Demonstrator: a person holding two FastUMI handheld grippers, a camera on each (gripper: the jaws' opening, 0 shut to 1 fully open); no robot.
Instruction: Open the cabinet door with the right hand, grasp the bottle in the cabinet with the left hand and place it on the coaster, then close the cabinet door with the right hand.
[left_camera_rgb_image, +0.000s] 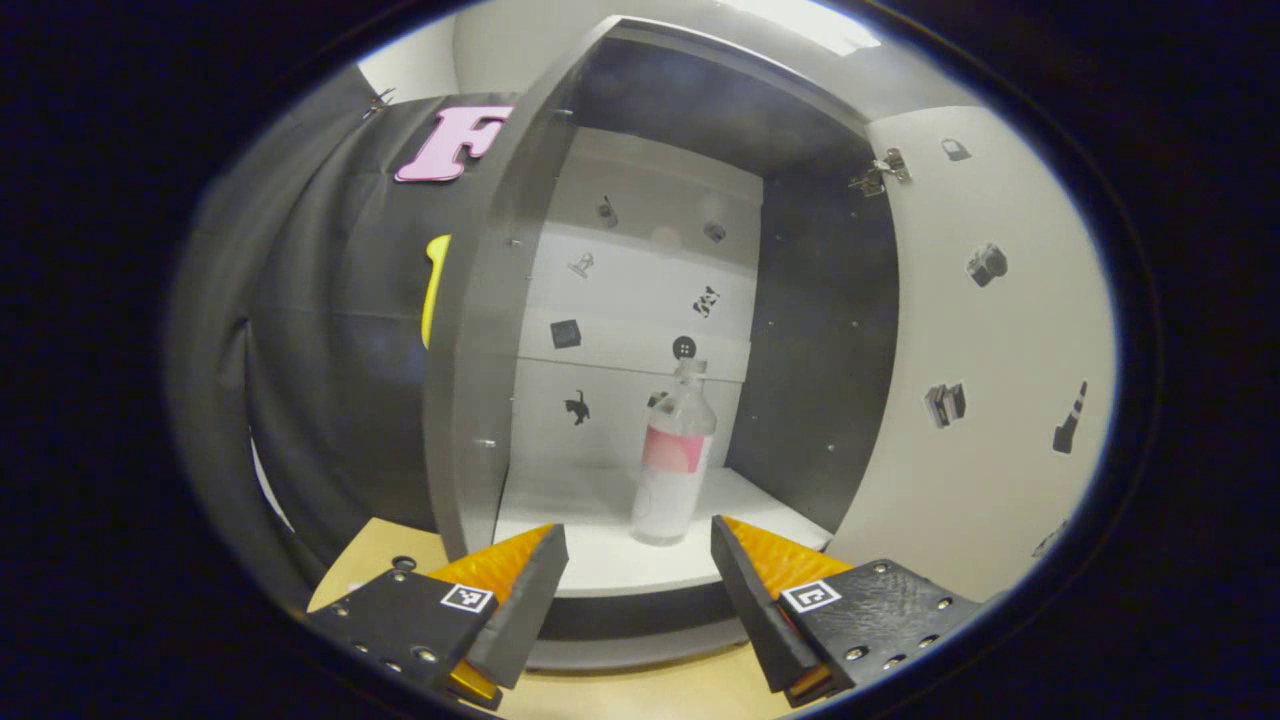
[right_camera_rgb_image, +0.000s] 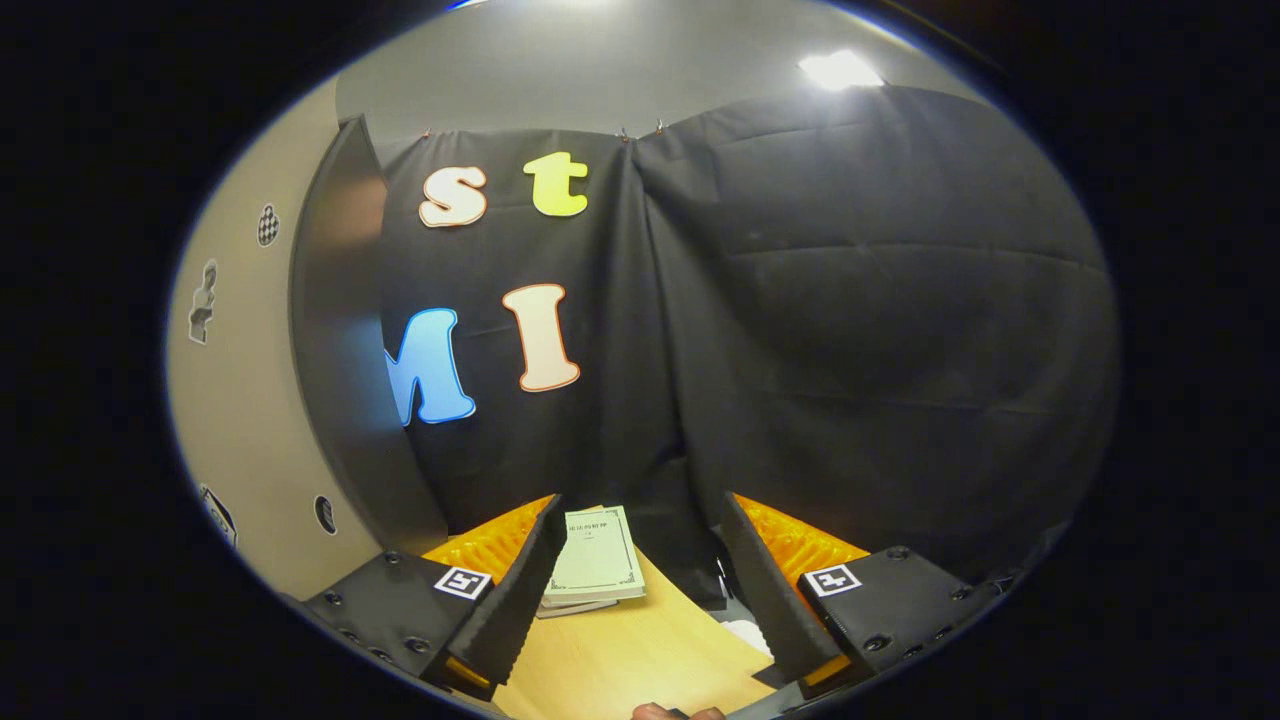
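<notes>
The cabinet door stands open. The bottle with a pink label is upright on the white shelf inside the cabinet, just ahead of the left claw, whose fingers are apart and hold nothing. The right claw is also spread and empty, over the wooden desk near some green booklets.

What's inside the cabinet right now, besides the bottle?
On the cabinet's white shelf stands one upright bottle with a pink label; small black stickers dot the back wall. The cabinet's left side wall hides the shelf's near left corner, and the dark upper part is unreadable.
</notes>
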